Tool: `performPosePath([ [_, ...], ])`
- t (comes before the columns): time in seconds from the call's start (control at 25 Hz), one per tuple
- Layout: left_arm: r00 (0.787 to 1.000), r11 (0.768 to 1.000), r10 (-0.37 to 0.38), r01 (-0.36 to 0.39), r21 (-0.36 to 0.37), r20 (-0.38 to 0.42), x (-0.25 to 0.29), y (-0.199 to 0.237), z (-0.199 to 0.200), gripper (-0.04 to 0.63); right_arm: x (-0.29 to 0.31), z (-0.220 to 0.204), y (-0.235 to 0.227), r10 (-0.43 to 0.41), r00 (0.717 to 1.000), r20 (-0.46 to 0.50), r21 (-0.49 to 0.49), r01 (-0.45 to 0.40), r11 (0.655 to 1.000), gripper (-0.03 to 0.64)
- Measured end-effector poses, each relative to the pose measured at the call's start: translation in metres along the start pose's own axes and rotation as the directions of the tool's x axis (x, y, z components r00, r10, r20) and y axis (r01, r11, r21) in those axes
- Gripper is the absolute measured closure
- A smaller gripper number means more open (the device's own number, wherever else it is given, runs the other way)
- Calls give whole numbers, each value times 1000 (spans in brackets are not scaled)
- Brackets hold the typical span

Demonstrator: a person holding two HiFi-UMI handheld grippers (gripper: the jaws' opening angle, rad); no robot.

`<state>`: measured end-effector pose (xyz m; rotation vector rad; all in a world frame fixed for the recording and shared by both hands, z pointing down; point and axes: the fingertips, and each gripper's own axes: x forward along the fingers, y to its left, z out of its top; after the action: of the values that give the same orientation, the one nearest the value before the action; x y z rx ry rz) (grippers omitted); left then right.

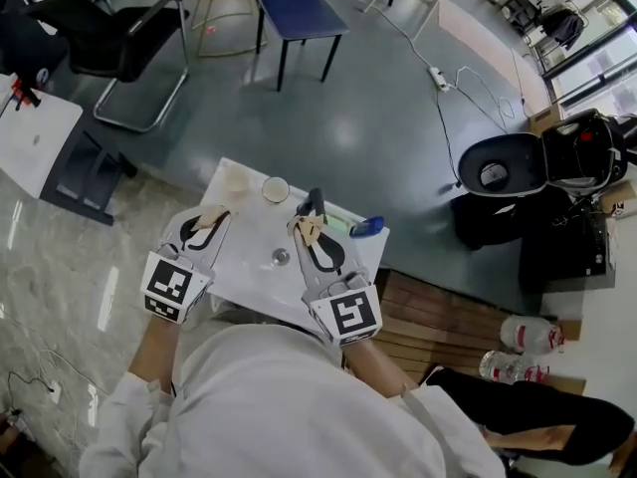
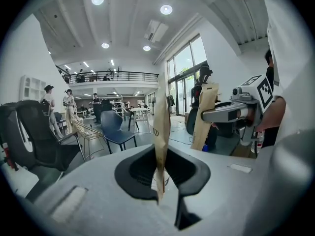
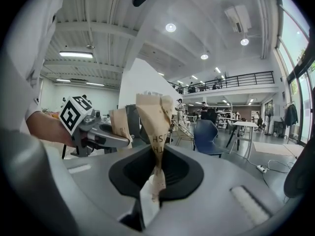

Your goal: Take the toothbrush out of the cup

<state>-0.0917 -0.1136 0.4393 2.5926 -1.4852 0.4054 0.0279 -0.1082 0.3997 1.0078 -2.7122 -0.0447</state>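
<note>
Two grippers hung over the small white table (image 1: 244, 252), each shut on a scrap of brown paper. The left gripper (image 1: 211, 222) pinched a flat upright strip (image 2: 161, 127) between its jaws. Below and between the two, a small clear glass (image 1: 281, 257) stood on the table, with a pale cup (image 1: 276, 189) farther back. I could not make out a toothbrush in either, nor say whether the blue thing (image 1: 366, 227) at the table's right edge was one. The right gripper (image 1: 311, 229) was clamped on a crumpled, printed piece (image 3: 156, 132), seemingly brush packaging. To my eye the risk was plain: with both sets of jaws taken up by paper, neither could reach for the cup, and thin paper under a pull could tear or slip — a dropped scrap or a low sweep might tip the glass.
</note>
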Motion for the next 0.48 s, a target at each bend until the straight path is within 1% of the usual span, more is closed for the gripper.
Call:
performPosePath([
  [0.24, 1000, 999, 12, -12, 32, 12, -20, -12, 9, 552, -2, 3, 11, 30, 999, 11, -3, -30, 1000, 586],
  [0.48, 1000, 999, 19, -19, 31, 12, -35, -20, 13, 552, -2, 6, 23, 65, 998, 17, -3, -65, 998, 586],
])
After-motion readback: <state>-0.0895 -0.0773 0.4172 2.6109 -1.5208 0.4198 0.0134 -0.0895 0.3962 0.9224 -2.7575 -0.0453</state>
